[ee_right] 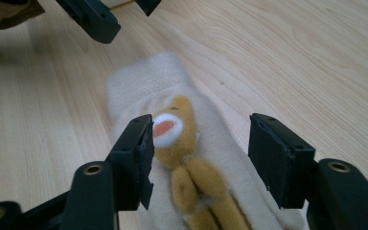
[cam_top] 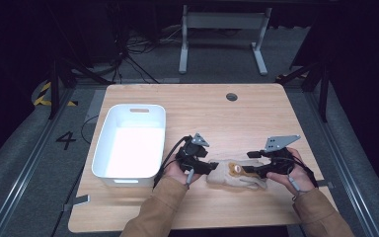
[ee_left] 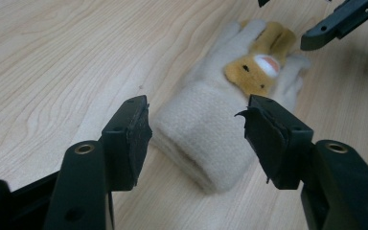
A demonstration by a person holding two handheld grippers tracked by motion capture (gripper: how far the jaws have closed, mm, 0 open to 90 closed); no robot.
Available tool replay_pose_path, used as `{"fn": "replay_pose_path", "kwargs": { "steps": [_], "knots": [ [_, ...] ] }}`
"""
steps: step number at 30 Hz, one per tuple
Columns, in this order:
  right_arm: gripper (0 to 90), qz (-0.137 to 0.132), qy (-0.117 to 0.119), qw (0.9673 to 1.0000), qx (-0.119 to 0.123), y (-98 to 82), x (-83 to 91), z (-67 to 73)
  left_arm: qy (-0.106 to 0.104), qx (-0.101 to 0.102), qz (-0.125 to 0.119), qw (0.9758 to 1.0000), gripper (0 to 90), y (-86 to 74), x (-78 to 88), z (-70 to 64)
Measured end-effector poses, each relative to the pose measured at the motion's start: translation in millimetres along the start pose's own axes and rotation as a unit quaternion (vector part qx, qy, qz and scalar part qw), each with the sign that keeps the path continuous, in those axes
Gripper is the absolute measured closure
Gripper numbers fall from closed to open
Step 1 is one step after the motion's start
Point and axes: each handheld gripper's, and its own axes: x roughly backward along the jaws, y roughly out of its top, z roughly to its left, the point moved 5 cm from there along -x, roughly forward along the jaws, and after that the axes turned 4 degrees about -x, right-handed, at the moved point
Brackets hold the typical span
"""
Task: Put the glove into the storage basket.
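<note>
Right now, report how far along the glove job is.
Done: the cream glove lies flat on the table. In hand: the left gripper brackets its cuff and the right gripper its finger end, both open, neither gripping. Left, probably: lifting it into the white bin, which holds nothing.

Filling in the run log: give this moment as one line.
left gripper: open at glove cuff | right gripper: open over glove's fingers | glove: flat on table | bin: left
</note>
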Motion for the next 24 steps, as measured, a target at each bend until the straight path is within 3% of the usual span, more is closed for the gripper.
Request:
{"fn": "replay_pose_path", "kwargs": {
  "steps": [4,15,23,24],
  "knots": [
    [43.5,-0.007,-0.008,0.9999,0.000,2.0,8.1,-2.3,-0.001,-0.001,0.000,1.0000,42.0,1.0,-0.1,-1.3],
    [44.2,-0.035,-0.045,0.9980,-0.027,0.1,32.2,-23.0,-0.003,-0.004,0.001,1.0000,41.0,0.8,0.0,-0.6],
    [44.9,-0.038,-0.084,0.9943,-0.054,-8.1,45.1,-40.8,-0.005,-0.006,0.006,1.0000,39.4,0.9,-2.3,-1.3],
    [45.1,-0.039,-0.095,0.9926,-0.065,-11.0,48.5,-46.0,-0.005,-0.006,0.005,1.0000,39.2,1.1,-2.7,-0.8]
  ]
}}
